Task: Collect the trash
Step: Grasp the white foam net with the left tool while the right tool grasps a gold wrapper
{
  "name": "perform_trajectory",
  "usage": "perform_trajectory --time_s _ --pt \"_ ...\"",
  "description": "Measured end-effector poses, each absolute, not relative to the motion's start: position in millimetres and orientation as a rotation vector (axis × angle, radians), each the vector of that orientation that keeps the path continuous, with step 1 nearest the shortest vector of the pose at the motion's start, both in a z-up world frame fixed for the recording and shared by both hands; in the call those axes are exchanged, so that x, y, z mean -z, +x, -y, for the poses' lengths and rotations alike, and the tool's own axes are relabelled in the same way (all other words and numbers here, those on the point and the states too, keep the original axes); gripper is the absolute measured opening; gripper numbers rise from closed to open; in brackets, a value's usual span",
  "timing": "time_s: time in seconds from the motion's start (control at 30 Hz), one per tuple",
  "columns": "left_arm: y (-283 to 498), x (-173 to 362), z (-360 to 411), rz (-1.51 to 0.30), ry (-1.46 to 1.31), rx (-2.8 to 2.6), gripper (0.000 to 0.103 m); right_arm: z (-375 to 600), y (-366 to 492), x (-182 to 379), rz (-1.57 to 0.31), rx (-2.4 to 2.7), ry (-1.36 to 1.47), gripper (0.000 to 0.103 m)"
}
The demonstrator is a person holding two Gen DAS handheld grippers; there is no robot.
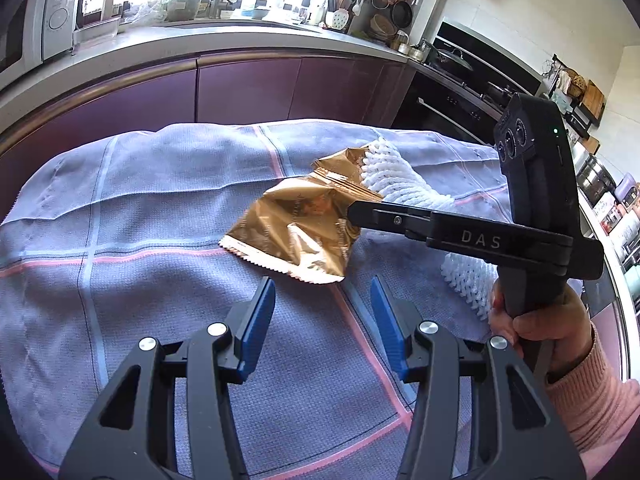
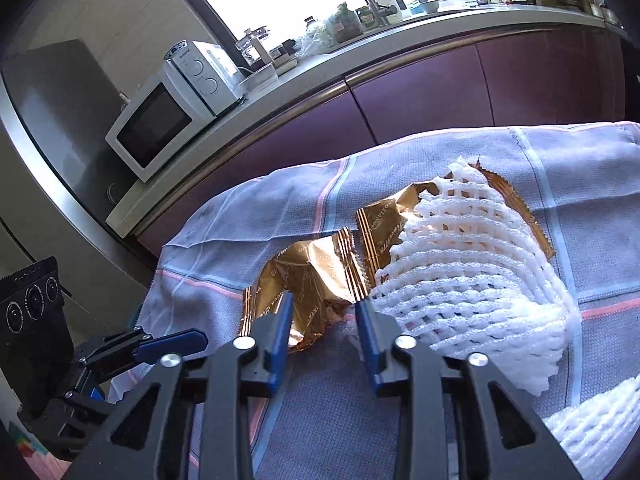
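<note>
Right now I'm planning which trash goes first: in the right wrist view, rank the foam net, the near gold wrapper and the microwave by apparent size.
1. foam net, the largest.
2. near gold wrapper and microwave look about alike; the microwave stands farther back, so I won't rank them.

Wrapper: on cloth, mid surface.
Foam net: right of wrapper, overlapping second wrapper.
Counter: far side.

The wrapper is shiny gold. The foam net is white mesh. The cloth is grey-blue with pink and pale-blue check lines.
</note>
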State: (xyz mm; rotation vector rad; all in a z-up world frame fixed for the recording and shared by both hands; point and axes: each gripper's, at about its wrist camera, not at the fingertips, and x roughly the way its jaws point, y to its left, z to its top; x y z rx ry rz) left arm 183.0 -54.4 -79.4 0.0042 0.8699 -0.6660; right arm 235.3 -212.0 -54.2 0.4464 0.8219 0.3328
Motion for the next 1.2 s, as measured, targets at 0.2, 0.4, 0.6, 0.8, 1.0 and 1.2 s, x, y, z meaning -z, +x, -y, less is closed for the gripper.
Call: perform_trajectory --time_s 0.2,0.4,0.6,0.8,1.0,1.2 --pt "178.2 77.0 58.3 -0.859 0.013 0.696 0.049 221.5 223.1 41.4 -0.747 -0.367 0.480 0.012" --pt "180.8 72.6 72.2 -0.856 0.032 0.731 0.049 248.5 201.9 15.4 -0.637 -0.318 0.484 0.012" --pt "198.5 74.6 105.0 -0.896 0.033 0.783 0.049 293.7 185.5 8.6 -0.577 -0.234 0.530 0.012" --pt "223.7 89.7 143.3 -0.972 0.042 0.790 0.054 322.2 176.2 14.1 -0.563 -0.184 0.568 0.012" --pt "240.1 103.7 163.9 -1.027 0.023 0.810 0.047 333.1 170.6 20.9 -0.563 -0.173 0.590 0.012" --pt "236.9 104.5 167.8 -1.006 0.013 0.825 0.013 336.2 167.2 23.0 -0.564 -0.170 0.597 0.012"
